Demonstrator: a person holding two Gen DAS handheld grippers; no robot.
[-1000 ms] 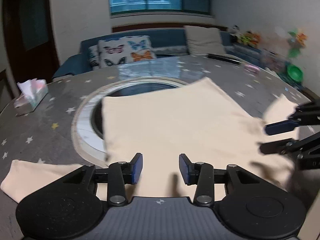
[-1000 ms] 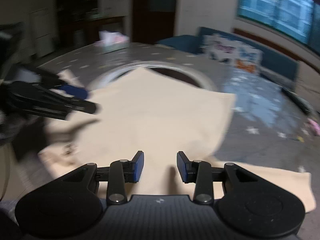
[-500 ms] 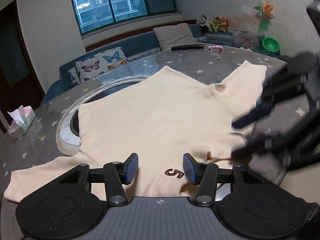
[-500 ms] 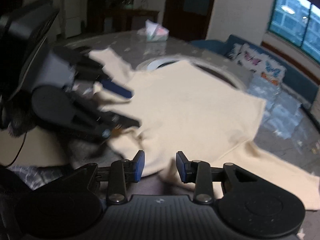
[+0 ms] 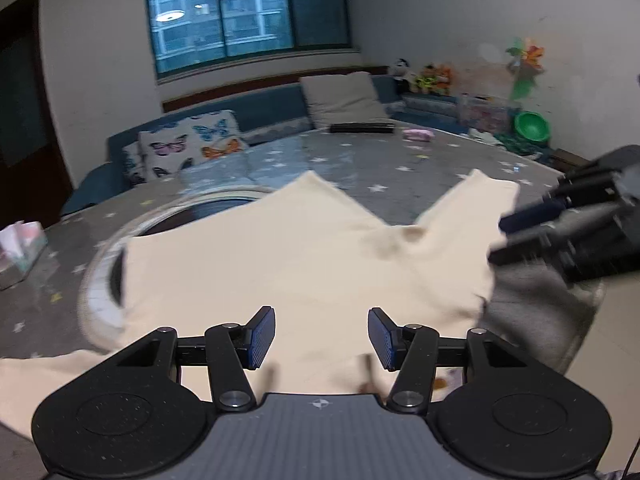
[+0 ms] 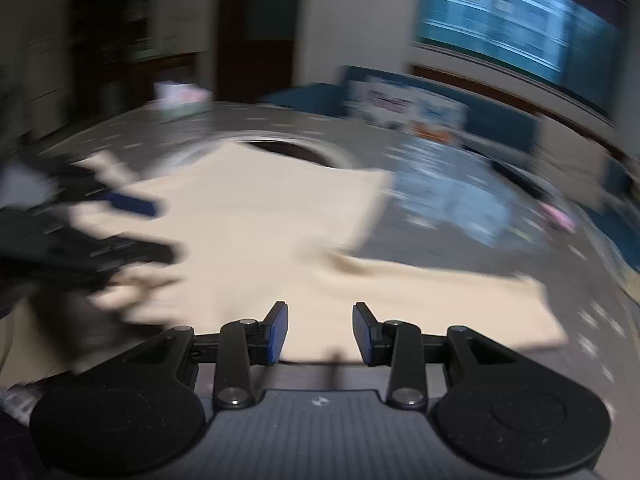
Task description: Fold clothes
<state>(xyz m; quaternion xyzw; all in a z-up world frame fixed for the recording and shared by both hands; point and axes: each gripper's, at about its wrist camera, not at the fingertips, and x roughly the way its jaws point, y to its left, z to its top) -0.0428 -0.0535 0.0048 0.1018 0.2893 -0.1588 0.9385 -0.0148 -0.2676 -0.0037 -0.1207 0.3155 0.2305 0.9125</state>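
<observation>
A cream long-sleeved top [image 5: 288, 264] lies spread flat on the grey star-patterned table [image 5: 392, 168]; it also shows in the right wrist view [image 6: 256, 232], blurred. My left gripper [image 5: 321, 338] is open and empty over the garment's near edge. My right gripper [image 6: 319, 332] is open and empty over the near edge by the right sleeve [image 6: 452, 300]. The right gripper shows in the left wrist view [image 5: 560, 220] above that sleeve. The left gripper shows blurred in the right wrist view [image 6: 116, 224].
A round inset ring [image 5: 108, 256] sits in the table under the top. A tissue box [image 5: 20, 248] stands far left. A black remote [image 5: 360, 128] and a pink item [image 5: 418, 134] lie at the far edge. A sofa with cushions [image 5: 188, 148] is behind.
Both grippers have kept moving over the top and stay open. The left view has dropped lower toward the near edge. The right view has swung right and is now blurred.
</observation>
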